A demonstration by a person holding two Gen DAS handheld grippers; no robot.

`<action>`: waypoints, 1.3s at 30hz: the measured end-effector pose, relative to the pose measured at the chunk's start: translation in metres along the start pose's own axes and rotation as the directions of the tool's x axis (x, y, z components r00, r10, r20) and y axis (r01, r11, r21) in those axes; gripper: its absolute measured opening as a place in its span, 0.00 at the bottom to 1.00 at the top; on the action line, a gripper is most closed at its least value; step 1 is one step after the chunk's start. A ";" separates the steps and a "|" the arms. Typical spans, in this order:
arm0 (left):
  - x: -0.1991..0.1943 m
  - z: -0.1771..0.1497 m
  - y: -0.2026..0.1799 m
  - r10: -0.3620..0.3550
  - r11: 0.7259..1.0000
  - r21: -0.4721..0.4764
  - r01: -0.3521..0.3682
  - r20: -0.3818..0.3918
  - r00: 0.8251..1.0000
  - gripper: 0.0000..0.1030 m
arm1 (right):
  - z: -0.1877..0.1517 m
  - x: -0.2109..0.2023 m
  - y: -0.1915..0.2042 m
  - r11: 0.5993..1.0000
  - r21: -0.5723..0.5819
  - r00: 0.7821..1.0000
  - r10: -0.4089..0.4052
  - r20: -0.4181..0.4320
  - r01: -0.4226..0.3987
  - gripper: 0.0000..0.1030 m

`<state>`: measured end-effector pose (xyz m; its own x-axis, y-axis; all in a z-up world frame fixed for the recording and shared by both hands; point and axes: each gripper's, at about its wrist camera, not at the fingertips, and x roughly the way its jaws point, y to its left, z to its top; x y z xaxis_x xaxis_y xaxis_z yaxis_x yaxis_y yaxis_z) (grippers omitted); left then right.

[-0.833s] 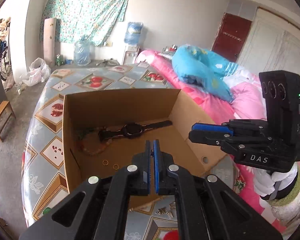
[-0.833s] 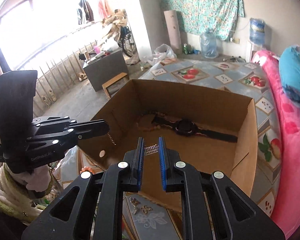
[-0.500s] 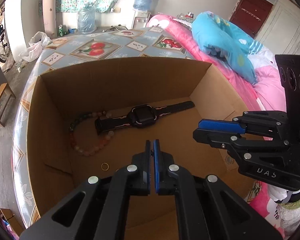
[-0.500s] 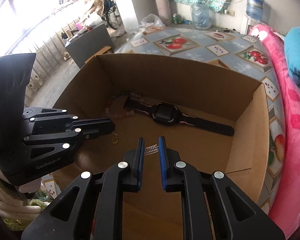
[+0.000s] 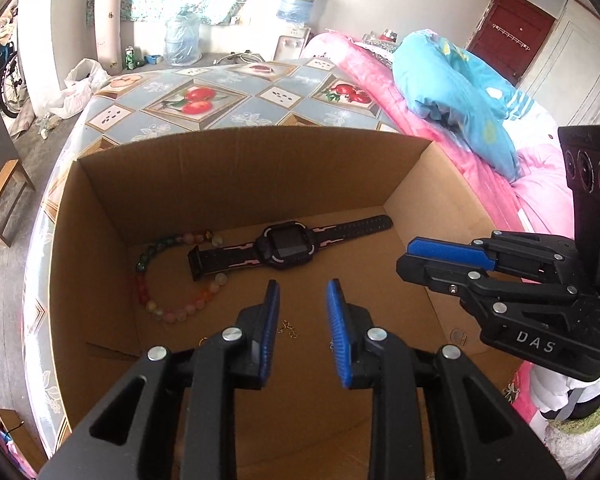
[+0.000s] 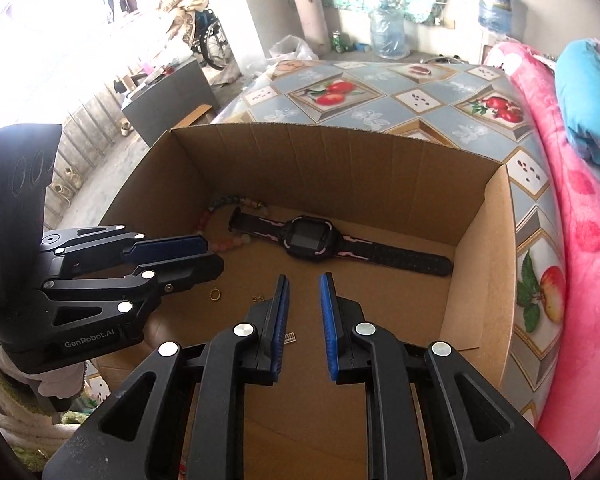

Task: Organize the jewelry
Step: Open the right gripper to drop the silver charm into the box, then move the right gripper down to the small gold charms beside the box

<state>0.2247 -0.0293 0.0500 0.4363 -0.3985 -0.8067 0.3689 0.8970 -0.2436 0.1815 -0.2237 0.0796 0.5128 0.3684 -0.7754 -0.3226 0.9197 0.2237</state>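
Daylight from a window fills a bedroom where an open brown cardboard box (image 5: 236,184) sits on a fruit-patterned tablecloth (image 5: 204,100), filling the middle of both views. On its floor toward the back wall lies a black smartwatch with pink-trimmed strap (image 5: 288,246), flat and stretched out. One strap end overlaps a bracelet of pastel round beads (image 5: 168,312), which in the right wrist view is partly hidden behind the other tool. Nearer the lower centre, a thin gold chain piece (image 5: 288,328) lies loose on the cardboard, and a small gold ring (image 6: 215,295) rests just left of it; both are tiny and hard to make out. A small pale comb-like trinket (image 6: 290,337) shows beside the right gripper's (image 6: 304,304) left finger, whether touching it I cannot tell. The left gripper's (image 5: 302,312) blue-padded jaws have just been opening and stand apart with nothing pinched between them. The right gripper's jaws also stand slightly parted, clamping nothing. A pink bedspread (image 5: 380,80) is cut off at the right edge.
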 end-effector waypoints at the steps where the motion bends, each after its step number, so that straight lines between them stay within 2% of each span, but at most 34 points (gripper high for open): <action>1: -0.004 0.000 0.000 0.001 1.000 0.001 -0.001 0.015 1.000 0.23 | -0.001 -0.003 0.000 1.000 0.004 1.000 0.000 0.008 0.000 0.15; 6: -0.039 -0.010 -0.004 -0.008 1.000 0.011 0.006 0.138 0.990 0.23 | -0.011 -0.030 0.001 0.999 0.030 0.995 0.036 0.089 -0.038 0.16; 10: -0.070 -0.032 -0.005 -0.023 0.999 0.028 0.017 0.226 0.974 0.27 | -0.031 -0.063 0.004 0.995 0.052 0.979 0.078 0.186 -0.089 0.16; 16: -0.108 -0.086 -0.001 -0.039 0.998 0.050 0.025 0.289 0.957 0.27 | -0.084 -0.103 0.017 0.994 0.016 0.948 0.097 0.303 -0.107 0.17; 20: -0.123 -0.120 0.001 -0.050 0.998 0.051 0.036 0.307 0.950 0.29 | -0.124 -0.120 0.026 0.992 0.001 0.931 0.121 0.343 -0.129 0.17; 23: -0.122 -0.141 0.000 -0.071 0.997 0.048 0.059 0.285 0.956 0.32 | -0.145 -0.114 0.029 0.987 0.031 0.937 0.140 0.321 -0.158 0.17; 26: -0.109 -0.158 -0.006 -0.080 0.996 0.043 0.072 0.237 0.968 0.32 | -0.163 -0.094 0.028 0.984 0.083 0.955 0.131 0.266 -0.158 0.17; 30: -0.079 -0.172 -0.020 -0.032 0.998 0.062 0.021 0.184 0.982 0.32 | -0.179 -0.066 0.023 0.977 0.145 0.969 0.124 0.214 -0.157 0.17; 33: -0.053 -0.176 -0.031 0.018 0.993 0.113 -0.036 0.153 0.988 0.32 | -0.184 -0.051 0.021 0.977 0.162 0.977 0.107 0.186 -0.138 0.17; 39: -0.014 -0.172 -0.047 0.042 0.985 0.165 -0.055 0.084 0.996 0.31 | -0.185 -0.030 0.020 0.975 0.167 0.981 0.122 0.152 -0.147 0.17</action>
<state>0.0600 -0.0329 -0.0198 0.5191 -0.3754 -0.7679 0.4743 0.8739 -0.1066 0.0123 -0.2414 -0.0022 0.5847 0.4943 -0.6433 -0.2569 0.8649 0.4312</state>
